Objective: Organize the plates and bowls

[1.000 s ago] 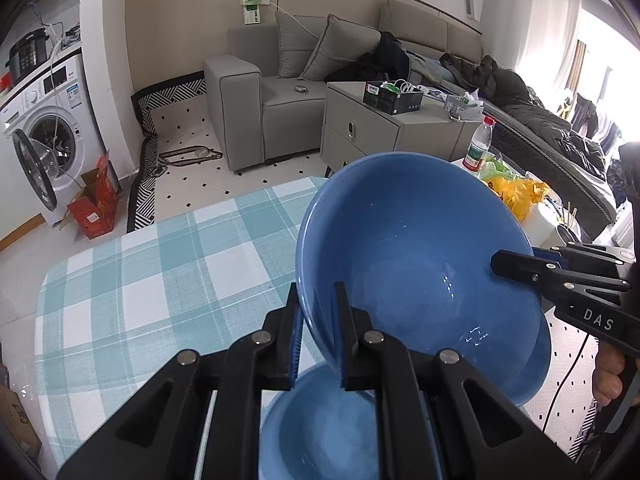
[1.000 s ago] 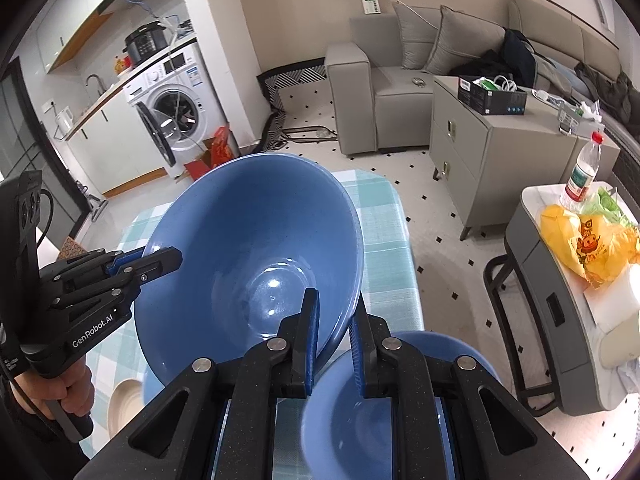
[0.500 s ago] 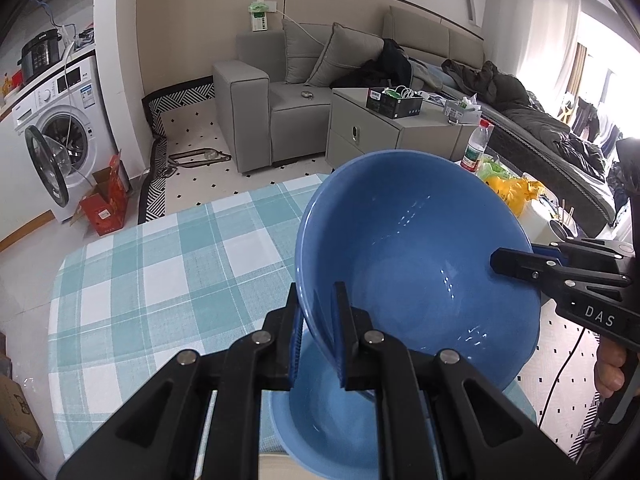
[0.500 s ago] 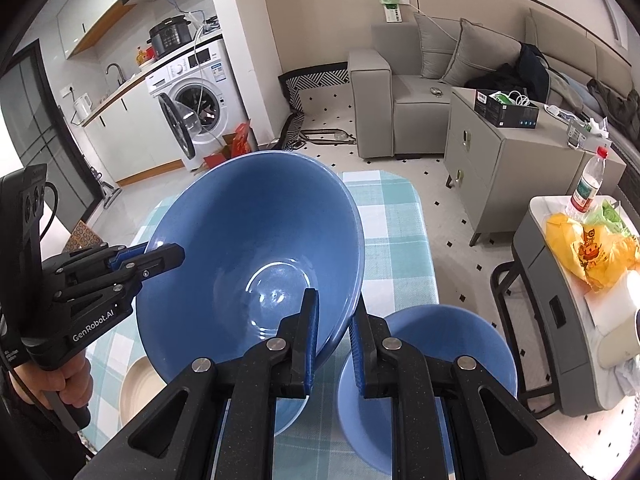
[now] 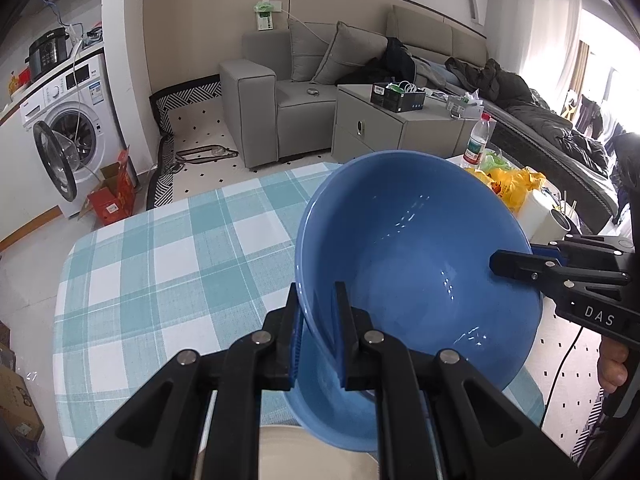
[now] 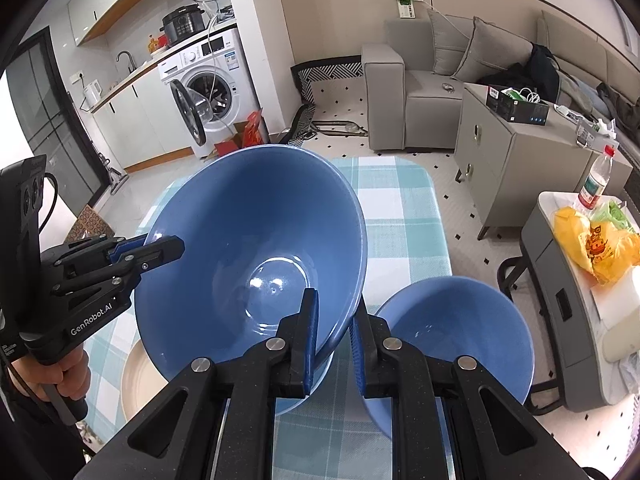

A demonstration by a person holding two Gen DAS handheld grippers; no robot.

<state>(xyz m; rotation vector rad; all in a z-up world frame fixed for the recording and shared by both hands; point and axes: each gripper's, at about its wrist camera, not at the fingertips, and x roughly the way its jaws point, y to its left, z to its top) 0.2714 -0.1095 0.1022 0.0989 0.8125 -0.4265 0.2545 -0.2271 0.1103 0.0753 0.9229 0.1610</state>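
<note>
I've got both grippers clamped on the big blue bowl (image 6: pixel 248 248), held tilted above the checked tablecloth (image 5: pixel 160 264): left gripper (image 5: pixel 318 300) pinches the rim w/ jaws nearly shut, right gripper (image 6: pixel 332 312) grips the opposite rim. Second blue bowl (image 6: pixel 460 328) sits just beside; cream plate (image 6: pixel 140 376) is mostly hidden underneath.

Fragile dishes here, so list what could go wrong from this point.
1. The large blue bowl hangs tilted, pinched only at opposite rims by the left gripper and right gripper; uneven motion could let it slip.
2. Lowered carelessly, it could strike the second blue bowl or cream plate on the table.
</note>
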